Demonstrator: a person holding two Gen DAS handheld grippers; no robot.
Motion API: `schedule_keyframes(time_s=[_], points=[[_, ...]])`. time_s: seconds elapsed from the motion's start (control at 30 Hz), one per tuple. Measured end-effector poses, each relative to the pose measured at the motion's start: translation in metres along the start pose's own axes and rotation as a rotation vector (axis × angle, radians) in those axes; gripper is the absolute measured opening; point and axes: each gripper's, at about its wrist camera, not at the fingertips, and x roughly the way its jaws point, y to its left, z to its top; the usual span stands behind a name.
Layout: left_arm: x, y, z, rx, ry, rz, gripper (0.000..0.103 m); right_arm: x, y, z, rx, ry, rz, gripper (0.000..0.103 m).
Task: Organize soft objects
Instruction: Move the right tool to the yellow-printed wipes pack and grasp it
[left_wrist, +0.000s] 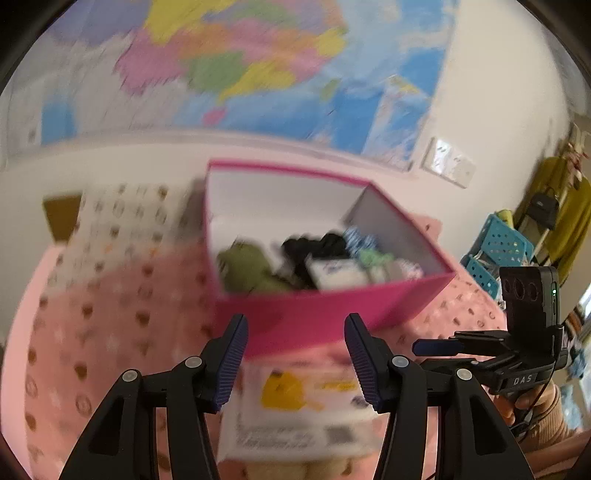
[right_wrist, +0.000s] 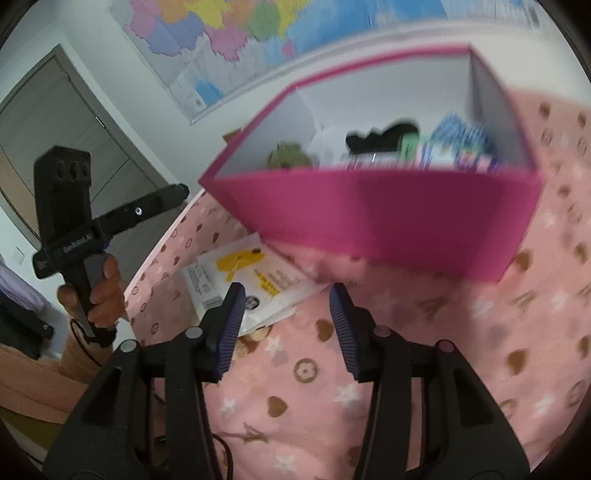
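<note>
A magenta open box (left_wrist: 317, 317) sits on a pink patterned bedspread (left_wrist: 110, 314). It holds a green plush (left_wrist: 247, 269), black fabric (left_wrist: 314, 247), a blue-white item (left_wrist: 360, 238) and white packets (left_wrist: 336, 275). A white plastic packet with a yellow print (left_wrist: 295, 406) lies in front of the box. My left gripper (left_wrist: 295, 362) is open and empty above that packet. My right gripper (right_wrist: 286, 328) is open and empty just before the box (right_wrist: 388, 218), with the packet (right_wrist: 243, 280) to its left. The other gripper shows in each view (left_wrist: 517, 343) (right_wrist: 85, 229).
A coloured wall map (left_wrist: 258, 74) hangs behind the bed. Blue perforated baskets (left_wrist: 495, 254) and a yellow garment (left_wrist: 569, 218) are at the right. A grey door (right_wrist: 62, 140) is at the left in the right wrist view. The bed edge (right_wrist: 162, 243) runs near the packet.
</note>
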Motion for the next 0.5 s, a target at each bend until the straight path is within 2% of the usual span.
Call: schedule_keyframes(time_s=[0.17,0.4,0.5], points=[[0.017,0.016,-0.02,-0.036,0.092,0.009,0.055,0.022,-0.003,-0.006,0.05,0.05,0.058,0.05],[0.031,0.023,-0.032,-0.051,0.157,-0.03,0.055,0.039,-0.004,-0.006,0.09,0.072,0.09,0.05],[0.037,0.023,-0.034,-0.048,0.176,-0.043,0.051,0.042,-0.007,-0.006,0.105,0.065,0.097,0.05]])
